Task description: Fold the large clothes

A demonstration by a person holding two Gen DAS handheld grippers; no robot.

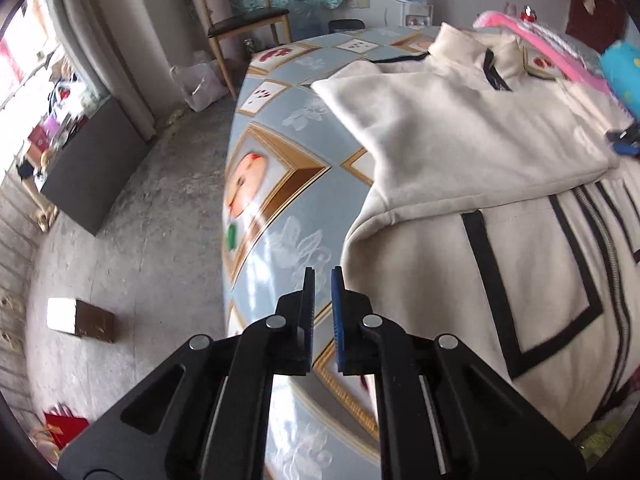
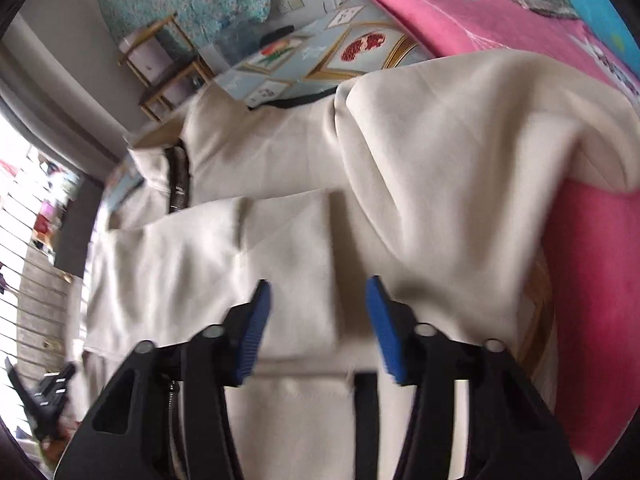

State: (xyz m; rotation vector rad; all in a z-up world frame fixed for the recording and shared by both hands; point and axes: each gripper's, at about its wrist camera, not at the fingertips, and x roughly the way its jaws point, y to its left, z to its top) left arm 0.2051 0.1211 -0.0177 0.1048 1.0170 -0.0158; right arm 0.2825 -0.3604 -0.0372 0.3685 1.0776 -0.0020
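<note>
Jaws w/ ribbed blue pads, soft cream jacket (image 2: 400, 168), black trim

cream zip-up jacket (image 1: 460, 128) lies flat on the table, front up. black trim bands and a metal zipper run down the front, stand-up collar at the far end. one sleeve is folded across the chest. the far side bunches up in loose folds against a pink cloth.

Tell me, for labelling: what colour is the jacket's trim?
Black trim on the cream jacket, clearest in the left wrist view.
</note>
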